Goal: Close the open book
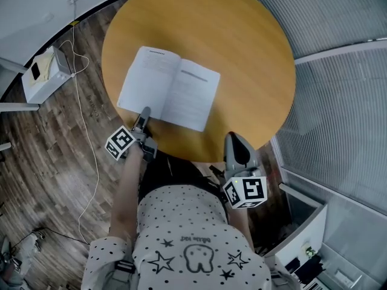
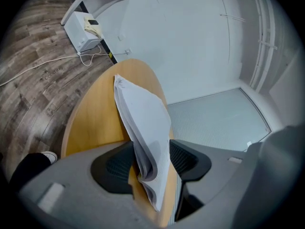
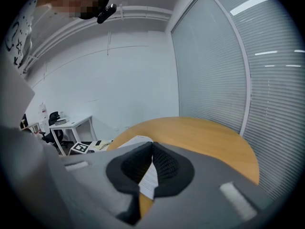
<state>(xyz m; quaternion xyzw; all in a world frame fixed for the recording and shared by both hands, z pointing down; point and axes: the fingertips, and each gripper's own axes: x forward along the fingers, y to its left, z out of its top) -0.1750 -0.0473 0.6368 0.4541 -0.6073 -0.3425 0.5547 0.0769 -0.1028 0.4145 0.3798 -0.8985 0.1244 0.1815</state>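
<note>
**Two hand-held grippers, one open book**

One book lies spread open on the round wooden bench, straight ahead of the left hand-held gripper. That gripper's tips reach over the near edge of the left-hand leaf. Its jaws stand apart, with a sheaf of pages passing between them, and the pads do not pinch it. The right hand-held gripper sits at the near rim of the bench, well apart from the book. Its jaws are closed tip to tip on nothing.
</note>
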